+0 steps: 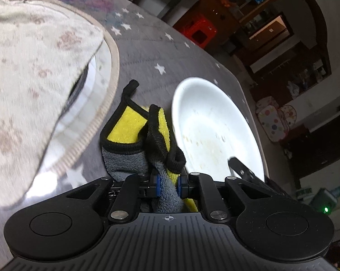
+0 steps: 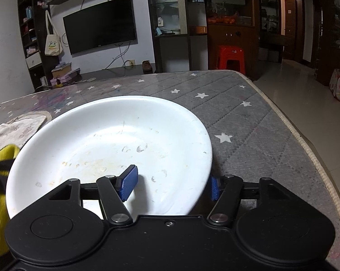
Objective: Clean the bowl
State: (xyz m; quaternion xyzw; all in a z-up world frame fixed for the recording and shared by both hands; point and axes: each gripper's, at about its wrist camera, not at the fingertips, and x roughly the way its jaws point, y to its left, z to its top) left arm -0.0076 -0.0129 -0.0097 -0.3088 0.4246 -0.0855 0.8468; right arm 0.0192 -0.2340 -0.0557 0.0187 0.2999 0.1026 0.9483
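Nearest the left wrist camera, the left gripper (image 1: 168, 186) is clamped tight on a yellow and grey cloth (image 1: 137, 135) with black edging, which bunches up ahead of its blue pads and lies on the grey star-patterned worktop (image 1: 147, 45). Just right of the cloth sits the white bowl (image 1: 215, 122), shallow and wide, its inside marked with yellowish smears and dried specks. To the left lies a pale printed towel (image 1: 34, 79), partly covering something white. From the right wrist view, the right gripper (image 2: 170, 185) straddles the near rim of the bowl (image 2: 115, 140): one blue pad (image 2: 129, 181) stands inside the bowl, the other outside the rim, jaws apart and not pressing on it. Beyond the worktop stands a red stool (image 2: 231, 57)
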